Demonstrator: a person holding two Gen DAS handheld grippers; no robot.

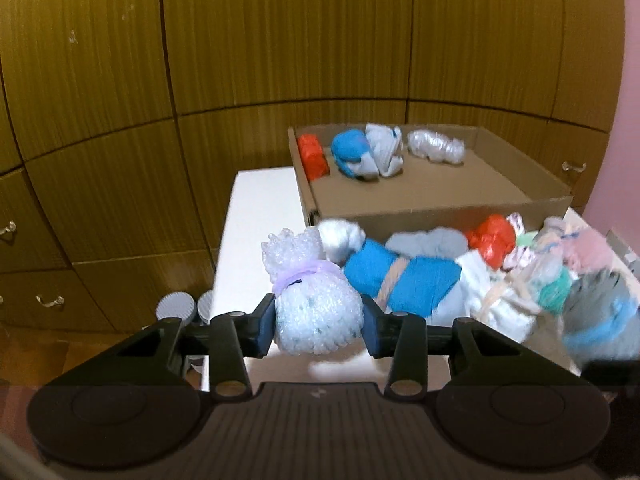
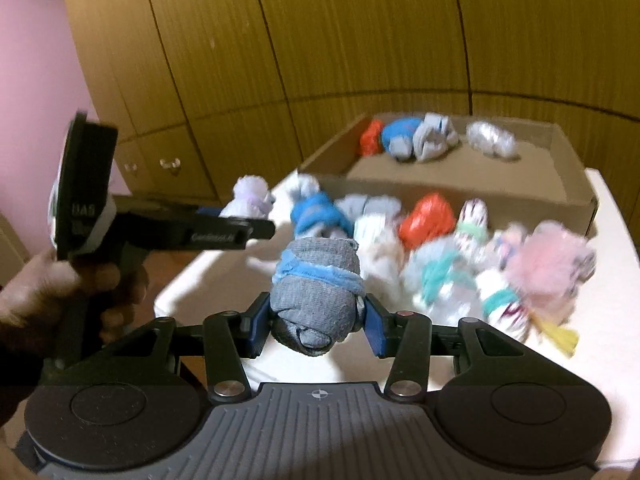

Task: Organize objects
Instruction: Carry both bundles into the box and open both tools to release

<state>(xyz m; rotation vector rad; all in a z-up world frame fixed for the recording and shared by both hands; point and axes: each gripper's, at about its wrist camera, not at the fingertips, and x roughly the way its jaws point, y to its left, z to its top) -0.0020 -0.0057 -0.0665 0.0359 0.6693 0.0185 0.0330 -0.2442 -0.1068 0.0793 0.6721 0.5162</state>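
Left gripper (image 1: 319, 322): black linkage arms, silver pivot screws, blue pads (image 1: 265, 330), ribbed grey base between two round black discs. Right gripper (image 2: 316, 324): same build, crosshair mark on base. Hand (image 2: 60, 300) wraps black handle.

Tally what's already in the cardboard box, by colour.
Inside the brown cardboard box:
Red-orange bundle: 1
Bright blue sock bundle: 1
Pale grey sock bundle: 1
Clear silvery bubble-wrap bundle: 1
Total: 4
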